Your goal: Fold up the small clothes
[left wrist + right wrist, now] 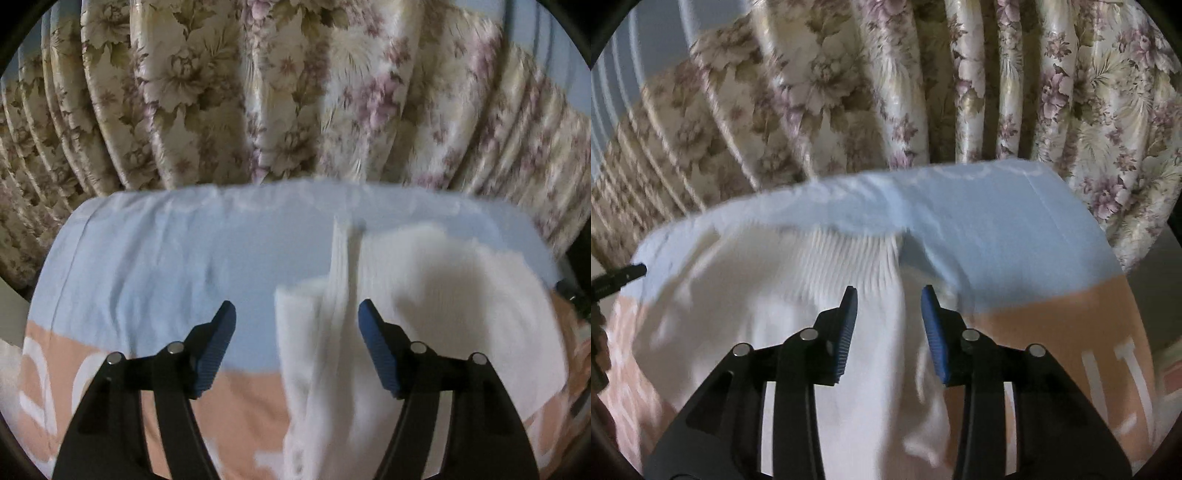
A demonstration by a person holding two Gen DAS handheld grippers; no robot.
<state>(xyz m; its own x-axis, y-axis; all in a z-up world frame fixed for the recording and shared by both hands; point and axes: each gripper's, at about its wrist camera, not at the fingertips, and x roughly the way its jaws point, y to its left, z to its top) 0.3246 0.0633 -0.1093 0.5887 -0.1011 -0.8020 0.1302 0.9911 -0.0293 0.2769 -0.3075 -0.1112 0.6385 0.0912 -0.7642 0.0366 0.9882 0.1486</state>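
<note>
A small white ribbed knit garment [436,295] lies crumpled on the bed, blurred in both views. My left gripper [297,314] hangs over its left edge with the jaws wide apart. A raised fold of the cloth stands close to the right finger [373,332], and neither pad presses on it. My right gripper [889,295] is over the garment [768,306], just short of its ribbed band [849,254]. Its jaws stand moderately apart, with white cloth lying loose between and under them. The tip of the left gripper [624,277] shows at the left edge of the right wrist view.
The bed cover is light blue [147,258] at the far side and peach with white letters [1052,332] nearer me. A floral curtain [258,92] hangs right behind the bed's far edge. Bare cover lies left of the garment.
</note>
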